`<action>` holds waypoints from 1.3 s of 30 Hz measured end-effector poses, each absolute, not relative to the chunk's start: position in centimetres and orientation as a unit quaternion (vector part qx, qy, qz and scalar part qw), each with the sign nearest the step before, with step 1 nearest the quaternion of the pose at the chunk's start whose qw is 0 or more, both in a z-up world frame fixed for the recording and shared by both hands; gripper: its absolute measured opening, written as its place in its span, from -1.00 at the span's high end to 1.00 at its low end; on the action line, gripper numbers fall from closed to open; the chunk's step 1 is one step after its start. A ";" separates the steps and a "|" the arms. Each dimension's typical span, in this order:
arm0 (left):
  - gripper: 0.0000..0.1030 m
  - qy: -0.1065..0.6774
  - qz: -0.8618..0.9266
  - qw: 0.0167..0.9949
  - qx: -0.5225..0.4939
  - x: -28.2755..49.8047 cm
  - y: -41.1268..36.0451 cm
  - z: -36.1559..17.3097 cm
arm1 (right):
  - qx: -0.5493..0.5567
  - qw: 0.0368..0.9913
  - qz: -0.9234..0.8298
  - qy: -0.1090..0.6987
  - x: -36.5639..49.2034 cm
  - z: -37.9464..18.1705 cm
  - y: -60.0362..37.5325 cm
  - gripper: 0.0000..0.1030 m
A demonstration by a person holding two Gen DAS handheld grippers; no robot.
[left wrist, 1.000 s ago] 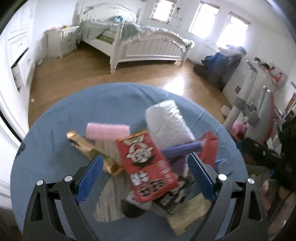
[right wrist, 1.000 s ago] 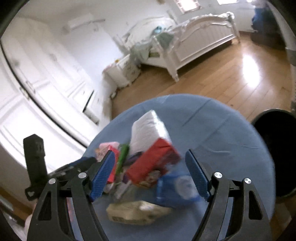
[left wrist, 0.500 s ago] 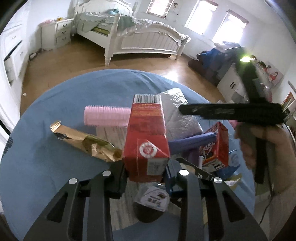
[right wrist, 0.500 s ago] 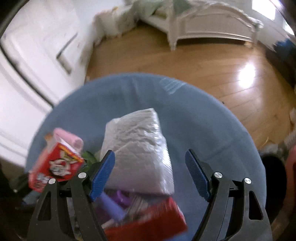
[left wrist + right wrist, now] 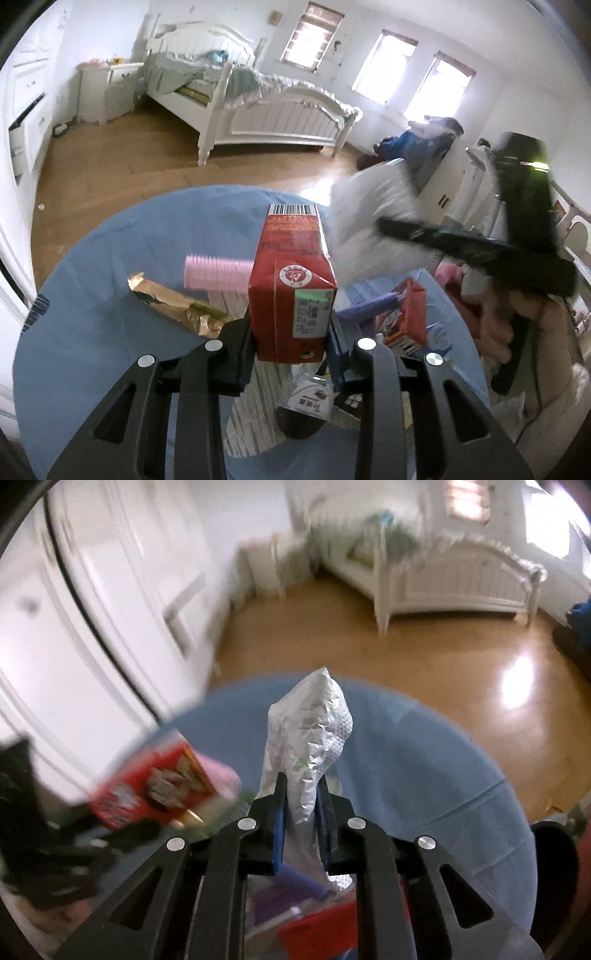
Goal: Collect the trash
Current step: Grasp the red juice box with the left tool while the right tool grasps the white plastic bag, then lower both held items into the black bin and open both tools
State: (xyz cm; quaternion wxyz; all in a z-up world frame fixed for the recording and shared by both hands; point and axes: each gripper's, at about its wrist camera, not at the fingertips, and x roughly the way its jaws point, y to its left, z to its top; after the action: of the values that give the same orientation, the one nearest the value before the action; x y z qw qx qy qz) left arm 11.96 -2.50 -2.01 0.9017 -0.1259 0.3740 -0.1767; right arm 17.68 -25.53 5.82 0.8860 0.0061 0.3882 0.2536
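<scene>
Tongs (image 5: 291,339) on carton (image 5: 293,280), tongs (image 5: 300,834) on packet (image 5: 308,738).

the room was a bright bedroom with white walls (image 5: 229,33) and a wooden floor (image 5: 122,162) that shone where daylight struck it. a white bed (image 5: 258,107) with rumpled bedding stood at the far side, a white nightstand (image 5: 110,90) just to its left. three windows (image 5: 376,66) glowed on the far wall. white cupboards (image 5: 26,118) ran along the left, one drawer open. a dark blue heap (image 5: 417,142) lay far right.
</scene>
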 end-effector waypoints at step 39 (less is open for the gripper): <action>0.38 0.425 -0.436 0.793 0.000 17.3 -39.8 -3.4 | 0.247 0.928 -0.086 0.263 3.3 -5.2 -65.8 0.70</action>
State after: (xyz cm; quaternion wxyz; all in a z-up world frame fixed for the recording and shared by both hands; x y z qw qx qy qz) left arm 17.32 -39.77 -3.39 0.7932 0.0002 0.4248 -0.4363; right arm 3.29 -65.83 -5.19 0.9284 0.2474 0.2635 -0.0861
